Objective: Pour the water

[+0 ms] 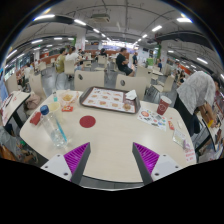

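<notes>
Out on the left of the white desk stood the clear water bottle with its blue cap, upright and on its own base, with some small red and orange items near it that were too small to name; it looked parked there ready to be picked up for the pour. Moving across, a flat red disc lay on the desk just right of the bottle, and beyond it a dark tray with small bits on it sat toward the far side. Further right, a red cup stood upright near the far right rim, likely the vessel meant to take the water, and a person in white leaned in at that side. The gripper hung low over the near rim, its two fingers spread wide with pink pads showing and nothing between them. The bottle was ahead of the left finger and off to its left, apart from it and untouched, so by my read the grasp had not begun
</notes>
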The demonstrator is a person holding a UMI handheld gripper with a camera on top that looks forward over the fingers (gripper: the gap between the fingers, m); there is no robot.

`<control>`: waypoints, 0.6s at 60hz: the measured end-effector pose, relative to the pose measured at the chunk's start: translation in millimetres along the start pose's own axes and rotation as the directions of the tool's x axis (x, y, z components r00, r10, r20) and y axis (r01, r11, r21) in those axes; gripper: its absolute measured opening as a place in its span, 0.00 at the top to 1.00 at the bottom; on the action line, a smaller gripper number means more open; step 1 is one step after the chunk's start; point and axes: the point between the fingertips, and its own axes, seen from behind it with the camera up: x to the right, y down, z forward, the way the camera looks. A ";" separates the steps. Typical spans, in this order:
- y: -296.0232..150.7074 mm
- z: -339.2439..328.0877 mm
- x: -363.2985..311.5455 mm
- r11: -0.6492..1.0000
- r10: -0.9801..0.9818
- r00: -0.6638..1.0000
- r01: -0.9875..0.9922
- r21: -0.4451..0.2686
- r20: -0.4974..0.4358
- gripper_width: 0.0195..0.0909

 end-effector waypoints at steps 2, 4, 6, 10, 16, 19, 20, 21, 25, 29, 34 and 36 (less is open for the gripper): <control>1.6 -1.0 0.7 1.000 0.004 1.000 -0.004 -0.004 -0.006 0.08; 3.1 -1.1 0.4 1.000 0.008 1.000 -0.008 -0.009 -0.014 0.08; 4.9 -1.1 -1.4 1.000 0.009 1.000 -0.010 -0.011 -0.019 0.08; 12.5 -1.4 -6.2 1.000 0.018 0.999 -0.019 -0.022 -0.033 0.08; 29.3 -3.3 -25.7 0.999 0.034 0.999 -0.035 -0.033 -0.037 0.07; 39.3 -4.4 -42.3 0.998 0.040 0.998 -0.042 -0.037 -0.038 0.07; 42.2 -4.8 -48.5 0.998 0.044 0.998 -0.045 -0.038 -0.036 0.07; 44.4 -5.5 -54.2 0.998 0.049 0.998 -0.050 -0.037 -0.030 0.07; 56.4 -6.6 -83.7 0.997 0.065 0.998 -0.066 -0.043 -0.014 0.07; 65.3 -3.7 -116.7 0.996 0.081 0.997 -0.081 -0.049 0.002 0.07; 66.4 4.7 -157.0 0.994 0.099 0.995 -0.098 -0.045 0.028 0.08; 61.5 9.5 -171.2 0.994 0.107 0.994 -0.106 -0.028 0.035 0.08</control>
